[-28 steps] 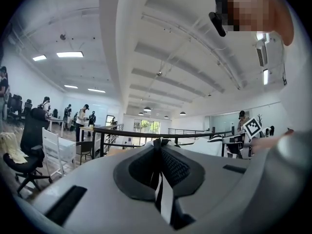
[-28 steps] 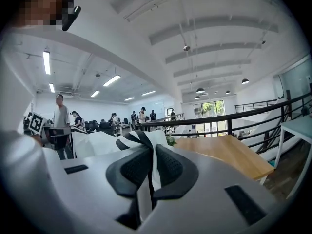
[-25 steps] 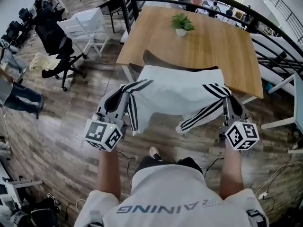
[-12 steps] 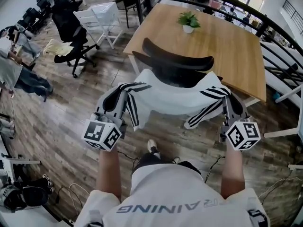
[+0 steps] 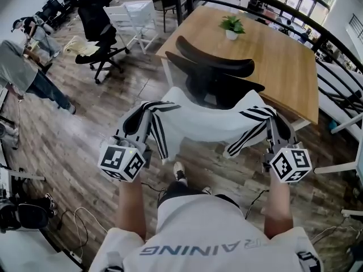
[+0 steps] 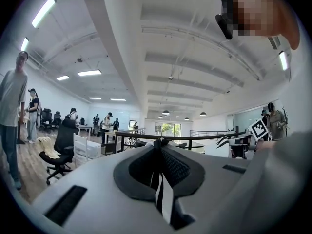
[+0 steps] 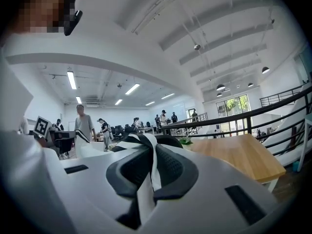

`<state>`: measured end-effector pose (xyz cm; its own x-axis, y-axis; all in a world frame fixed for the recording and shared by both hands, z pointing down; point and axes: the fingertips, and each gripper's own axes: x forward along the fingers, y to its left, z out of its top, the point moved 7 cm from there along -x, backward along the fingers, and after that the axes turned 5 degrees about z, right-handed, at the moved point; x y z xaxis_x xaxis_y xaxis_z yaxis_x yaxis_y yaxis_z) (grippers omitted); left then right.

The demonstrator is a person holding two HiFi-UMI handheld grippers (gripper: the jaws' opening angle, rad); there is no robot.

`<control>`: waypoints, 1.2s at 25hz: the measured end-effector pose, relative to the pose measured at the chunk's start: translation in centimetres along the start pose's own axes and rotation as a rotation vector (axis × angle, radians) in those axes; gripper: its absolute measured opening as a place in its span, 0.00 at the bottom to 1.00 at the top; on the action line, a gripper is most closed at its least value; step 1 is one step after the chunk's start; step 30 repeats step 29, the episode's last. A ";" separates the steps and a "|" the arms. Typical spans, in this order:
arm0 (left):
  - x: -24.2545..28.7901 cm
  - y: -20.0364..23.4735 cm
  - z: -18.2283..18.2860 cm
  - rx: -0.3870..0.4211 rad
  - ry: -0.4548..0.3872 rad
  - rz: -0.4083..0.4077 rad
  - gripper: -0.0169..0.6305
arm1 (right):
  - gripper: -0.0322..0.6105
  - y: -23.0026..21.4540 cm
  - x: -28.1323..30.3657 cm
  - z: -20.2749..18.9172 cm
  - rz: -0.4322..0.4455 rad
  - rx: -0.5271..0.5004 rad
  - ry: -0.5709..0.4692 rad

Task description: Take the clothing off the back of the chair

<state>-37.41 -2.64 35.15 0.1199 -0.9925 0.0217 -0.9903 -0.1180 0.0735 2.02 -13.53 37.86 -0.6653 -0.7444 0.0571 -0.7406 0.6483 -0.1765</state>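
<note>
A white garment (image 5: 207, 120) with black stripes hangs stretched between my two grippers, just in front of the black chair (image 5: 215, 67); whether it still touches the seat is hidden. My left gripper (image 5: 146, 109) is shut on the garment's left shoulder, and a striped fold (image 6: 163, 194) shows pinched between its jaws (image 6: 157, 144). The right gripper (image 5: 273, 117) is shut on the right shoulder, striped cloth (image 7: 146, 189) clamped in its jaws (image 7: 147, 139). Both point level. The chair's headrest and back stand bare above the garment.
A wooden table (image 5: 278, 55) with a potted plant (image 5: 231, 26) stands behind the chair. A black railing (image 5: 340, 33) runs along the far side. At left are a black office chair (image 5: 99, 21), a white chair (image 5: 136, 16) and a person (image 5: 22, 67). Cables lie on the floor.
Both grippers have drawn the garment back toward me, off the chair. The chair's black back and headrest, covered a second ago, now stand exposed.
</note>
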 end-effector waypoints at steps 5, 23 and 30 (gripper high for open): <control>-2.4 -1.4 -0.2 -0.003 -0.005 0.016 0.10 | 0.11 0.8 -2.2 -0.1 0.021 -0.017 0.002; -2.7 -2.0 0.2 -0.005 -0.019 0.007 0.10 | 0.11 0.8 -3.4 0.3 0.017 -0.033 0.001; -2.7 -2.4 -0.2 0.004 -0.020 -0.007 0.10 | 0.11 0.7 -4.0 -0.3 0.010 -0.034 -0.005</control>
